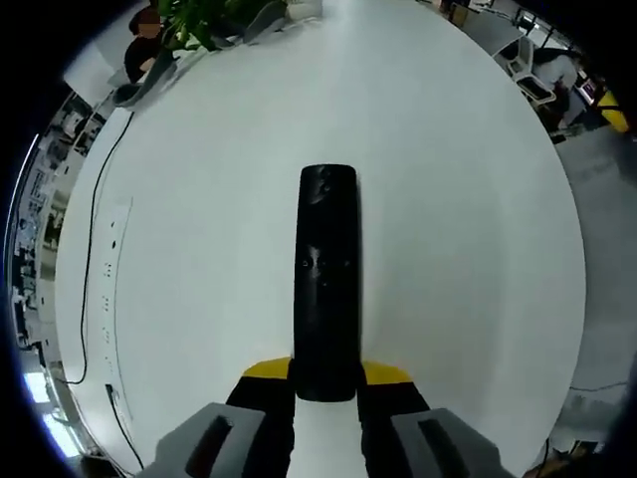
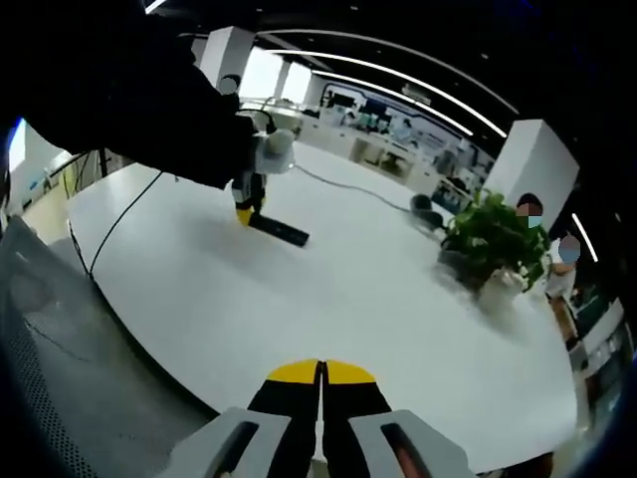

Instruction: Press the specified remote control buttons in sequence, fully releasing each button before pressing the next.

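Note:
A long black remote (image 1: 326, 279) lies flat on the white table (image 1: 478, 199), pointing away from me in the left gripper view. My left gripper (image 1: 326, 373) is shut on its near end, one yellow-tipped jaw on each side. In the right gripper view the same remote (image 2: 282, 231) rests far across the table, with the left gripper (image 2: 245, 211) at its end under a dark sleeve. My right gripper (image 2: 321, 373) hovers above the near table edge, its yellow-tipped jaws pressed together with nothing between them.
A potted plant (image 1: 204, 20) (image 2: 490, 239) stands at the table's far edge. A black cable (image 1: 95, 219) (image 2: 119, 224) and a white power strip (image 1: 111, 289) run along one side. People stand beyond the plant, with office desks behind.

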Demonstrator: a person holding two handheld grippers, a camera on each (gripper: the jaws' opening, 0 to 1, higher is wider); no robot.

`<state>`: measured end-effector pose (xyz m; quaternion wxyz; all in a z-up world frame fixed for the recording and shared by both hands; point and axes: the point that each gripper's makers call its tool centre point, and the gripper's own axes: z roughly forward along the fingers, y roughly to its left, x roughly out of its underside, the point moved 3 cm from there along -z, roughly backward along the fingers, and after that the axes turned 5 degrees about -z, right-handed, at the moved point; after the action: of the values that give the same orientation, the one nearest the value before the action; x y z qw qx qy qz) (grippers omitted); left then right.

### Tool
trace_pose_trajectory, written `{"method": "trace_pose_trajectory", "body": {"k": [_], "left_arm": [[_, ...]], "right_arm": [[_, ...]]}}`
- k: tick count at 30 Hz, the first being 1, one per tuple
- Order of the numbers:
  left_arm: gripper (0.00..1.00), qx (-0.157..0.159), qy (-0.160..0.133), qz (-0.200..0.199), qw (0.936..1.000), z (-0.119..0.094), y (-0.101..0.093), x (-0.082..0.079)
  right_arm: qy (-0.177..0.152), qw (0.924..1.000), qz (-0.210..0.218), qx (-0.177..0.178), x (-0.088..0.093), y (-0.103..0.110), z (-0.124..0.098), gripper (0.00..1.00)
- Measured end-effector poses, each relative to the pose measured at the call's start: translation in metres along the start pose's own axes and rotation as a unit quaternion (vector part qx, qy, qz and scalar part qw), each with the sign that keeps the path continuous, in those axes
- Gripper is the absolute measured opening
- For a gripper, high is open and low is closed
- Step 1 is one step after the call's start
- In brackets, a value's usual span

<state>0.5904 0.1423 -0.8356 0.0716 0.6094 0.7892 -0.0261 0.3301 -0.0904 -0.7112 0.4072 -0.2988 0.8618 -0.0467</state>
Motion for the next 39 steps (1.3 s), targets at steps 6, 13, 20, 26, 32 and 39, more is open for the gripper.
{"method": "trace_pose_trajectory", "body": {"k": [6,13,20,26,32,39], "left_arm": [[0.23,0.007,0.007,-0.02,0.9998,0.0,-0.008,0.002],[0.23,0.007,0.007,-0.013,0.9999,0.0,-0.02,0.003],[0.23,0.012,0.0,-0.017,0.9998,0.0,-0.03,0.004],[0.23,0.015,0.002,-0.007,0.9999,-0.001,-0.044,0.005],[0.23,0.018,0.004,-0.002,0.9998,-0.002,-0.055,0.006],[0.23,0.016,0.025,0.016,0.9994,-0.002,-0.071,0.006]], "right_arm": [[-0.002,1.0,-0.007,0.001,-0.001,0.001,-0.001,0.0],[-0.006,1.0,-0.004,0.002,-0.001,0.0,-0.001,0.0],[-0.006,1.0,-0.006,0.001,-0.001,0.001,-0.002,0.0],[-0.008,0.9999,-0.01,0.0,-0.002,0.001,-0.002,0.0],[-0.011,0.9999,-0.009,0.005,-0.002,-0.001,-0.003,0.0],[-0.01,0.9998,-0.015,0.006,-0.002,0.0,-0.003,0.0]]}}
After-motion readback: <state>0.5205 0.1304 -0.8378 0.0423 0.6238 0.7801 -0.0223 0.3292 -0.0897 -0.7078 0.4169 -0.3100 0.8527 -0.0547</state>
